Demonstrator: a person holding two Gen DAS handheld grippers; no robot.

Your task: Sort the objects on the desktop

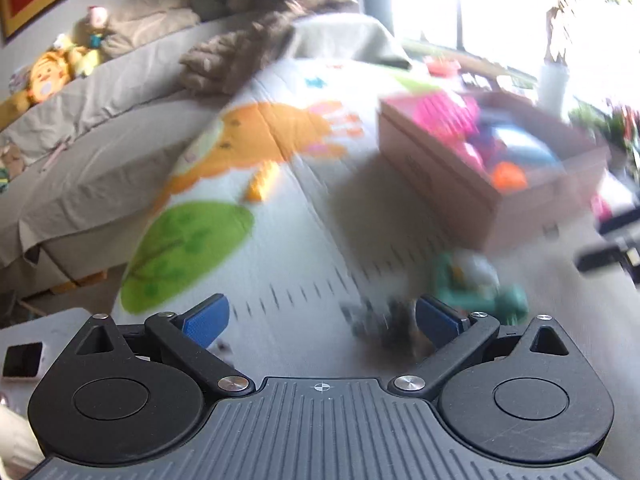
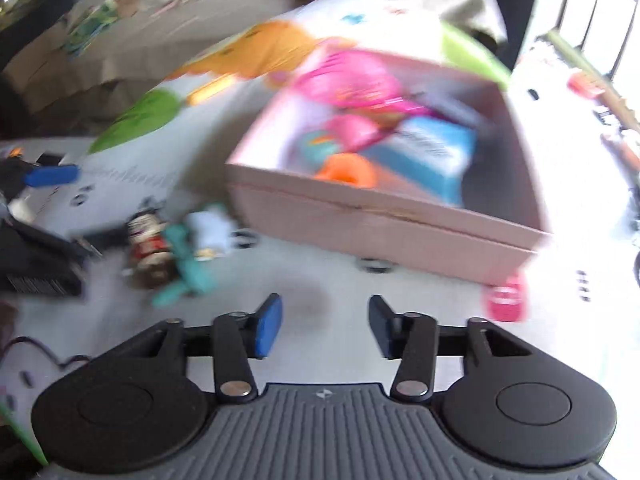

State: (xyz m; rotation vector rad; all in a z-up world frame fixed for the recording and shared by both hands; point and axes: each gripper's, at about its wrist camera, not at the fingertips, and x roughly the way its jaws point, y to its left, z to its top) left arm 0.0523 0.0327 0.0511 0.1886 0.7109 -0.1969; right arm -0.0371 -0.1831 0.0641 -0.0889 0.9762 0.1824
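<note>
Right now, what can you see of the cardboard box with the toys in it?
The cardboard box is a low, open, pinkish-brown carton without a lid, resting on a pale play mat. It is nearly full of bright things: pink plastic pieces, a blue packet, something orange near the front wall. The pictures are blurred, so finer details are unclear. A pink object lies on the mat by its near corner. No gripper touches it.

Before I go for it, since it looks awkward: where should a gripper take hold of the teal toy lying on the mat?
Probably the teal toy's narrow teal body, from above, jaws across its width: it lies flat and long beside the dark jar. Blur hides finer detail.
</note>
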